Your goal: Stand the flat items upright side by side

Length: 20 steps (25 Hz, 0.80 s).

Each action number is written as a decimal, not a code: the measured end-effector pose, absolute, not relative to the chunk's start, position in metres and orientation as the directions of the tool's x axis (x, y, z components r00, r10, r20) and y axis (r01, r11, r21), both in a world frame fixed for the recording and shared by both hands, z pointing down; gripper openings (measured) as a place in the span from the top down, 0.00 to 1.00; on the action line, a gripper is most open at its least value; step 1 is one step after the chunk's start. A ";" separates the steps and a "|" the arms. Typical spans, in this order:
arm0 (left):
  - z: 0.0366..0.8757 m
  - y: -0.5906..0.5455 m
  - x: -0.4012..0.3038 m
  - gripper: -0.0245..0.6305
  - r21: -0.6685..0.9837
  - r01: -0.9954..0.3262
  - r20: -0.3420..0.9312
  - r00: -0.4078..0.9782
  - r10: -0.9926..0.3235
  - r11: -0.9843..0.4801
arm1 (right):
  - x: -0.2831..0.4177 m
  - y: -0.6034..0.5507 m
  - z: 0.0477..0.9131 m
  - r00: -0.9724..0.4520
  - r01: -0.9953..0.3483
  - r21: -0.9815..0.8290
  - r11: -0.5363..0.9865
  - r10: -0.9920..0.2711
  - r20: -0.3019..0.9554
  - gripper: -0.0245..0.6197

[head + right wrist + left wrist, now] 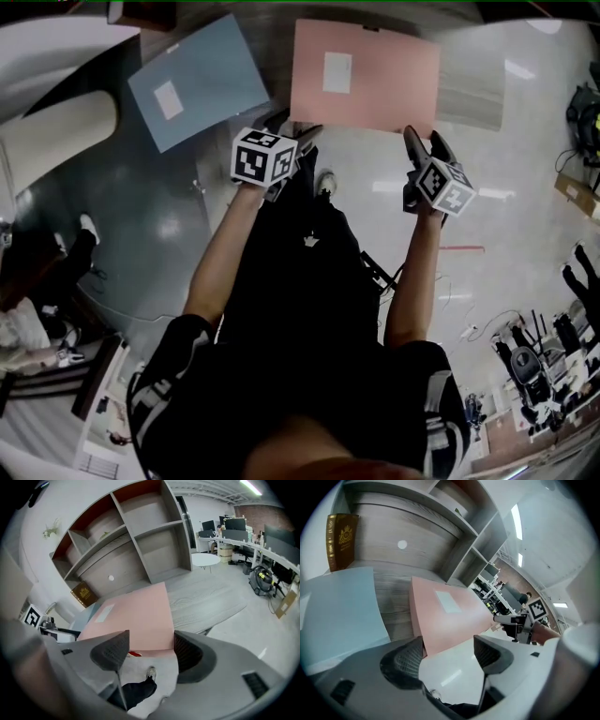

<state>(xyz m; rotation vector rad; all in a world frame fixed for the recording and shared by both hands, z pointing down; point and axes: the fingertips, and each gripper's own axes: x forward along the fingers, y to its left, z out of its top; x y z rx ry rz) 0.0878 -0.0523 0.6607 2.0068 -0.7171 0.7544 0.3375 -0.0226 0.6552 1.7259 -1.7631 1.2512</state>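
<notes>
While left gripper, right gripper are held agape, empty, pink folder could be shoved off table by glancing jaw.

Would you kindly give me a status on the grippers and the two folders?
Both open, empty: left gripper, right gripper. Flat on table: pink folder, blue folder; neither stood up. Nothing blocking them.

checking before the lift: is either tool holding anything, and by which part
Nothing is held. The left tool and right tool both stand open and empty, near the pink folder's front edge.
</notes>
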 end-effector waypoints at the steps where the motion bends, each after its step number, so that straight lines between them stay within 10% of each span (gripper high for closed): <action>1: 0.661 -0.046 0.087 0.46 0.513 -0.721 0.730 0.652 -0.205 -0.466 | 0.337 -0.020 0.656 -0.186 -0.934 -0.329 -0.137 -0.599 0.779 0.49; 20: 0.696 -0.015 0.091 0.45 0.479 -0.791 0.740 0.597 -0.309 -0.382 | 0.344 -0.008 0.687 -0.178 -0.955 -0.283 -0.094 -0.581 0.794 0.48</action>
